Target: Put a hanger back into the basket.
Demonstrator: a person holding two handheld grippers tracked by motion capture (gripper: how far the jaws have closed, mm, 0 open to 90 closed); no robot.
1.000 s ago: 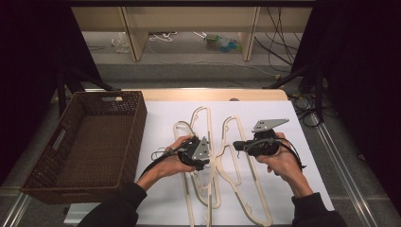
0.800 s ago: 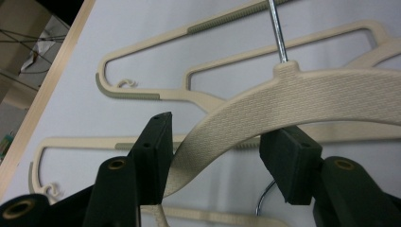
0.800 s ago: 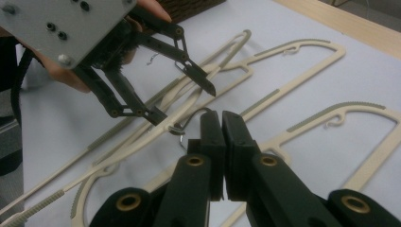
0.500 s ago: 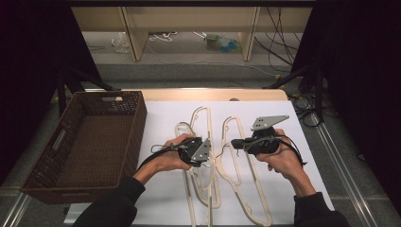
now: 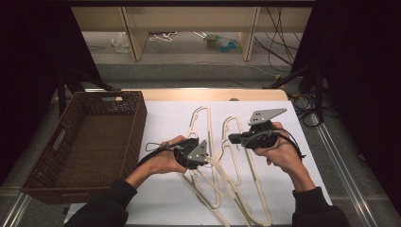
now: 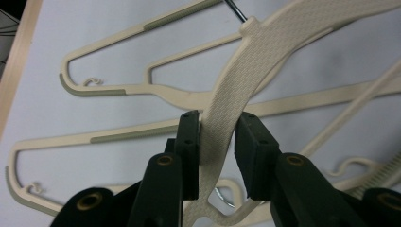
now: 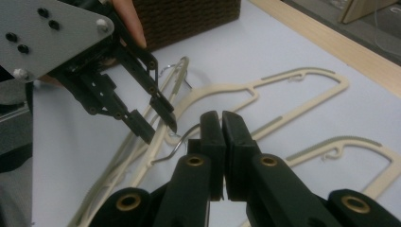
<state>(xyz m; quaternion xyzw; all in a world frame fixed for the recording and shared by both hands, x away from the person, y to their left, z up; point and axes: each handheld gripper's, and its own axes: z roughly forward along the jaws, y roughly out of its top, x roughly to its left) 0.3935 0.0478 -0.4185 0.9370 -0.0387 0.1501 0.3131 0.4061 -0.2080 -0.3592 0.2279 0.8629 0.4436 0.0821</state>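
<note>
Several cream plastic hangers lie crossed on the white table sheet [image 5: 170,198]. One hanger [image 5: 236,189] is raised between my grippers. My left gripper [image 5: 211,159] has just been closing, with that hanger's textured arm [image 6: 246,71] between its jaws. Both pads [image 6: 189,137] now touch the arm, so the left gripper [image 6: 217,125] is shut on it. My right gripper [image 5: 230,138] points left towards the left one. Its jaws [image 7: 221,118] are shut on the hanger's thin metal hook [image 7: 177,142]. In the right gripper view the left gripper [image 7: 161,132] is close by.
A dark wicker basket [image 5: 135,137] stands at the left edge of the sheet, its corner [image 7: 189,19] just behind the left gripper. Two more hangers [image 5: 203,118] [image 5: 234,125] lie flat beyond the grippers. The wooden table edge [image 5: 213,93] runs along the far side.
The left gripper's jaws have narrowed onto the hanger arm. Both hands and the hanger between them have risen slightly off the sheet.
</note>
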